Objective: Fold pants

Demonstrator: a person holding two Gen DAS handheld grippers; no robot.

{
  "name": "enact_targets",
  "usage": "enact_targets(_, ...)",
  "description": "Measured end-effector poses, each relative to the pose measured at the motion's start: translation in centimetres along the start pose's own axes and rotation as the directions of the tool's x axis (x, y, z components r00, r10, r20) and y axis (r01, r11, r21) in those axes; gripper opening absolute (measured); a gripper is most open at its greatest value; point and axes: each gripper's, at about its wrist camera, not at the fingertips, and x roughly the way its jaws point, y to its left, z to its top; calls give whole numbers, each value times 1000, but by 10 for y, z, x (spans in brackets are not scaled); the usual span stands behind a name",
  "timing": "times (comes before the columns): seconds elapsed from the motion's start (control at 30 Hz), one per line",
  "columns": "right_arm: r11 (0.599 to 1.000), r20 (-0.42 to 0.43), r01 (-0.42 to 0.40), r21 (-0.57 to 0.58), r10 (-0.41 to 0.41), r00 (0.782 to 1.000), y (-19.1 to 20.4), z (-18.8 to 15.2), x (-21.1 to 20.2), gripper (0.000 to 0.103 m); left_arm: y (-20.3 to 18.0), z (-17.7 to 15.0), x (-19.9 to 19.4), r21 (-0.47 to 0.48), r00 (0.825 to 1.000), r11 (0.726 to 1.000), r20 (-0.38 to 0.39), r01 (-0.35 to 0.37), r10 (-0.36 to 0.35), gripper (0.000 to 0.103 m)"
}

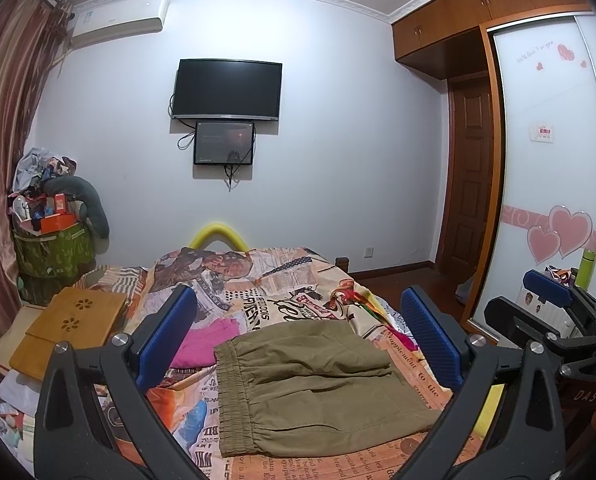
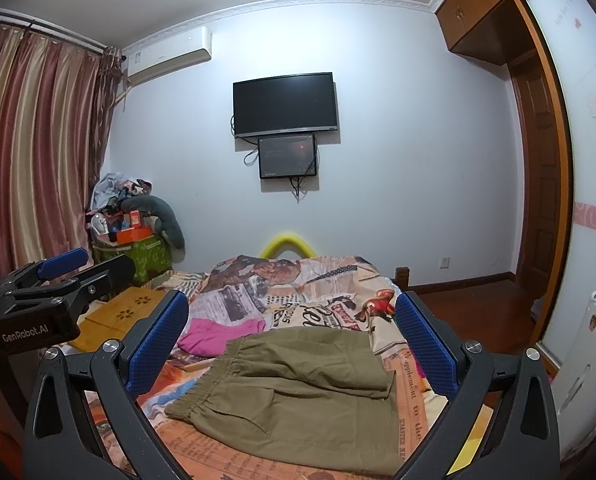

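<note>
We see the olive pants (image 1: 318, 388) already folded into a compact stack on the bed (image 1: 394, 462); little seems left. Our left gripper (image 1: 298, 340) and right gripper (image 2: 293, 344) hover above, jaws wide, empty.

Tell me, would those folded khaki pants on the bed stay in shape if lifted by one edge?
Probably not. The khaki pants look like soft cloth, creased and lying in loose layers, so they would likely droop and unfold. The gathered elastic waistband seems thicker and may give a firmer hold. They seem light and would probably bunch rather than slide if pushed across the printed bedsheet.
</note>
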Motion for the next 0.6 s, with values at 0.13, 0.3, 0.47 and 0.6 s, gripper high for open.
enact_targets(0.13, 1000, -3, -3, -2, 3, 1000, 0, 0, 1, 103, 1, 0, 1, 0, 1000, 1000, -5, 2, -2, 103)
enact_targets(0.3, 1000, -10, -1, 0, 1, 1000, -1, 1, 3, 103, 2, 0, 3, -1, 1000, 1000, -9, 3, -3, 103)
enact_targets(0.47, 1000, -15, -2, 1, 2, 1000, -4, 0, 7, 103, 1, -1, 9, -3, 1000, 1000, -17, 5, -5, 103)
enact_targets(0.6, 1000, -29, 6, 4, -6, 1000, -8, -3, 12, 103, 1, -1, 20, 0, 1000, 1000, -30, 2, -2, 103)
